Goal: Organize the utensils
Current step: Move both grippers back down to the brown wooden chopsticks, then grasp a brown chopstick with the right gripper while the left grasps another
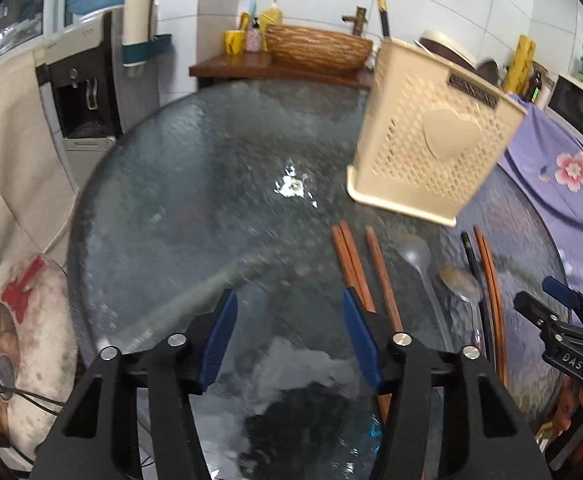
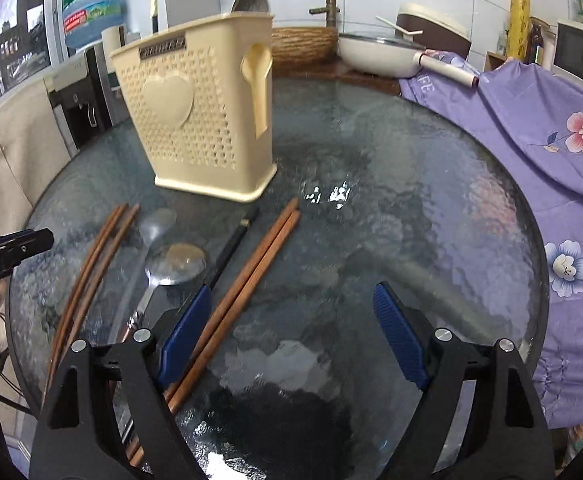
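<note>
A cream perforated utensil holder (image 1: 427, 136) (image 2: 203, 120) stands upright on the round glass table (image 1: 195, 200) (image 2: 411, 200). In front of it lie wooden chopsticks (image 1: 355, 268) (image 2: 251, 272), a second pair (image 2: 95, 256) (image 1: 491, 280), a metal spoon (image 2: 175, 264) (image 1: 461, 284), a grey spoon (image 1: 415, 256) (image 2: 157, 222) and a black chopstick (image 2: 233, 242). My left gripper (image 1: 289, 304) hovers open over bare glass, just left of the chopsticks, nothing between its pads. My right gripper (image 2: 293, 300) is open wide above the table, with the wooden pair beside its left pad. The right gripper also shows in the left wrist view (image 1: 547, 300).
A purple floral cloth (image 2: 539, 128) covers the table's right side. Behind stand a water dispenser (image 1: 83, 92), a wooden shelf with a woven basin (image 1: 315, 46), a white pan (image 2: 379, 54) and a microwave (image 1: 579, 108). A cushion (image 1: 19, 336) sits at the left.
</note>
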### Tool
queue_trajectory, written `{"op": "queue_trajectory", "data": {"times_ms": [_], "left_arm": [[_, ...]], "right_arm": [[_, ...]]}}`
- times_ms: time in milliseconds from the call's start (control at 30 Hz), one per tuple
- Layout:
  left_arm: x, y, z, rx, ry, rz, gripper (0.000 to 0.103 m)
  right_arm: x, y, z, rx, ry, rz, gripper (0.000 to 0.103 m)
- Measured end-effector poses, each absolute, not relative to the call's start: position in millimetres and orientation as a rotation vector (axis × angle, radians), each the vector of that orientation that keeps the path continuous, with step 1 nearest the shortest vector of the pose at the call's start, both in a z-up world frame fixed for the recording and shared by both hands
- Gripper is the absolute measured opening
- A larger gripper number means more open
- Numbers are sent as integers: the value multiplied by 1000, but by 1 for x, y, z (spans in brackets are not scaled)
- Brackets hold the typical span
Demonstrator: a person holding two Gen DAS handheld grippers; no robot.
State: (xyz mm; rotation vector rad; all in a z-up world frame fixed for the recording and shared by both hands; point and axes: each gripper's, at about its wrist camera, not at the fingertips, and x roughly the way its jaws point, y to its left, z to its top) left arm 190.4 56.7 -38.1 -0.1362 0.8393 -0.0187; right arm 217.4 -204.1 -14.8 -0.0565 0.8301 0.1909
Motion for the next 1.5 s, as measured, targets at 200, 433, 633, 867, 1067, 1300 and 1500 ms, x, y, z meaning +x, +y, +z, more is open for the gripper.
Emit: {"op": "queue_trajectory", "data": {"times_ms": [200, 433, 633, 867, 1067, 1300, 1500], "left_arm": [[188, 42, -49, -112, 858, -50, 44], [189, 32, -61, -83, 890, -54, 37], [185, 27, -56, -100, 880, -81, 36], [186, 18, -59, -84, 891, -93, 34], [188, 19, -59, -46, 898, -70, 32], [205, 37, -56, -85, 921, -56, 30], [224, 36, -56, -82, 926, -45, 28]], "right_arm": [[218, -190, -24, -108, 869, 187, 74], [218, -195, -26, -113, 887, 179, 73], [222, -206, -25, -107, 903, 161, 69], [225, -206, -26, -99, 912, 159, 68], [230, -208, -27, -86, 930, 167, 60], [246, -214, -25, -30, 960, 168, 48], [264, -208, -24, 1, 978, 170, 35]]}}
